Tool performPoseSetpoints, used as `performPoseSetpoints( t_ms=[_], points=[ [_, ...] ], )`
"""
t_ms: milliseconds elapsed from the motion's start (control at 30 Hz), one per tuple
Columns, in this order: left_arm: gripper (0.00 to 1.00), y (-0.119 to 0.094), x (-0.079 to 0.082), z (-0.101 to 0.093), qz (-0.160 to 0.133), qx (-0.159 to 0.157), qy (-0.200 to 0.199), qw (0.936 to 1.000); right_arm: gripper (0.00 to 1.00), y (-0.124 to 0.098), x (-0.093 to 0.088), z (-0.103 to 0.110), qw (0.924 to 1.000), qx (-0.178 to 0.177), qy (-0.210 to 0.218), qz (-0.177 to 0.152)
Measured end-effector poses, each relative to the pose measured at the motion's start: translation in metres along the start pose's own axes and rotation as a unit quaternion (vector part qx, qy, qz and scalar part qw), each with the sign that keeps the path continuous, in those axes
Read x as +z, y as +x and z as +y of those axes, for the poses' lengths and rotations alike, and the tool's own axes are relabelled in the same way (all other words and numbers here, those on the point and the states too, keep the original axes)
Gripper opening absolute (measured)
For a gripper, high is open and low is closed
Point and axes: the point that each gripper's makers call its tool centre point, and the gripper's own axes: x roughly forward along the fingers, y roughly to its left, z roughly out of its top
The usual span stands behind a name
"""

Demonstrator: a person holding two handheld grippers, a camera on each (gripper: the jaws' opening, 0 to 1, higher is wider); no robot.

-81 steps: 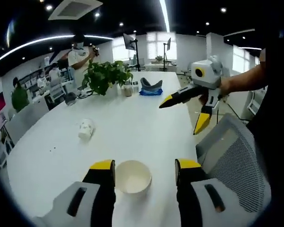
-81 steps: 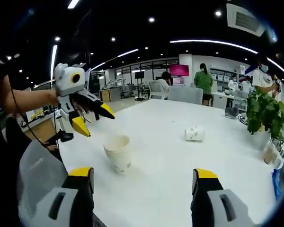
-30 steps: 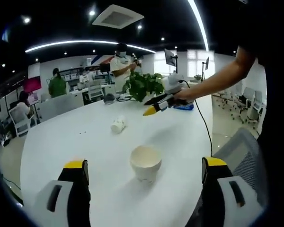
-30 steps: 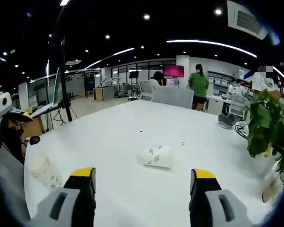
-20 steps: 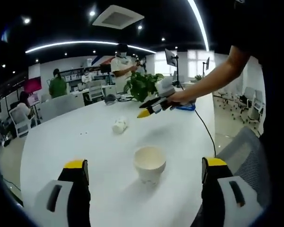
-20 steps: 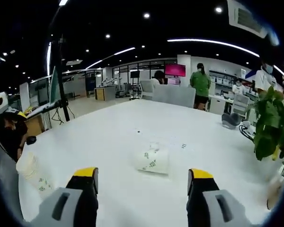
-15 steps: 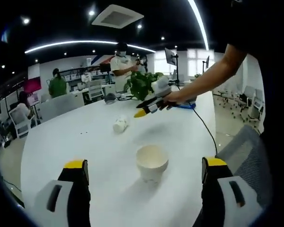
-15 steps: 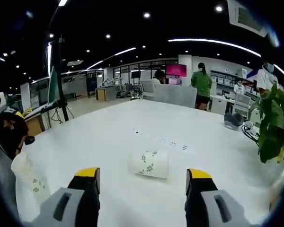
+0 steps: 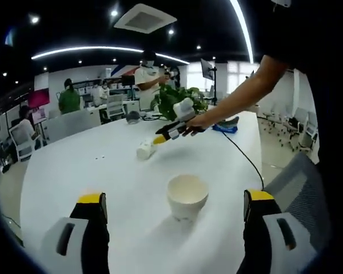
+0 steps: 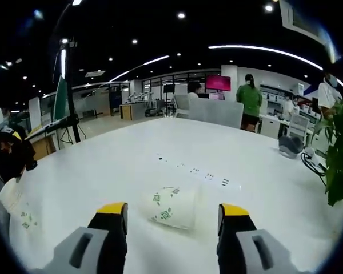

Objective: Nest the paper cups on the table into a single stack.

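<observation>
Now | right gripper [image 10: 171,220] has closed in, jaws spread around the fallen paper cup [image 10: 170,206] at 12 o'clock, ungripped | left gripper [image 9: 171,208] spread, empty; upright cup stack [image 9: 187,196] at 12 o'clock | pickup next

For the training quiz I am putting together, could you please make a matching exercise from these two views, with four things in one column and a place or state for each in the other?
Things:
1. cup stack
2. single cup
3. right gripper
4. plant

Places or states:
A. lying on its side on the table, between two yellow-tipped jaws
B. standing upright, mouth up, between the left gripper's jaws
C. at the far end of the table
D. open, jaws on either side of the printed cup

Pairs: 1-B, 2-A, 3-D, 4-C
</observation>
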Motion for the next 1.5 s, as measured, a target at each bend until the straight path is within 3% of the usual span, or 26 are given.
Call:
performPoseSetpoints(
  t_ms=[200, 433, 667, 867, 1000, 1267, 1400, 1500],
  points=[
    [0.99, 0.002, -0.003, 0.004, 0.005, 0.003, -0.006, 1.0000, 0.56, 0.023, 0.000, -0.013, 0.9997, 0.013, 0.023, -0.003],
    [0.98, 0.003, -0.010, 0.008, 0.012, 0.005, -0.015, 0.9998, 0.52, 0.038, -0.004, -0.003, 0.9974, 0.054, 0.048, 0.002],
    [0.97, 0.006, -0.013, 0.008, 0.013, 0.004, -0.024, 0.9996, 0.45, 0.032, -0.003, 0.026, 0.9887, 0.093, 0.117, 0.000],
    [0.96, 0.006, -0.014, 0.006, 0.014, 0.000, -0.023, 0.9996, 0.36, 0.035, -0.005, 0.022, 0.9835, 0.101, 0.150, -0.013],
    [0.96, 0.005, -0.014, 0.008, 0.015, 0.003, -0.019, 0.9997, 0.23, 0.033, -0.006, 0.028, 0.9778, 0.108, 0.179, -0.009],
    [0.96, 0.009, -0.009, 0.004, 0.012, -0.004, -0.014, 0.9998, 0.11, 0.028, -0.005, 0.029, 0.9695, 0.114, 0.216, -0.019],
    [0.96, 0.009, -0.006, 0.002, 0.009, -0.008, -0.010, 0.9999, 0.00, 0.020, 0.000, 0.036, 0.9677, 0.121, 0.220, -0.020],
    [0.96, 0.008, -0.004, 0.001, 0.006, -0.008, -0.008, 0.9999, 0.00, 0.014, 0.006, 0.040, 0.9678, 0.122, 0.219, -0.025]
  ],
)
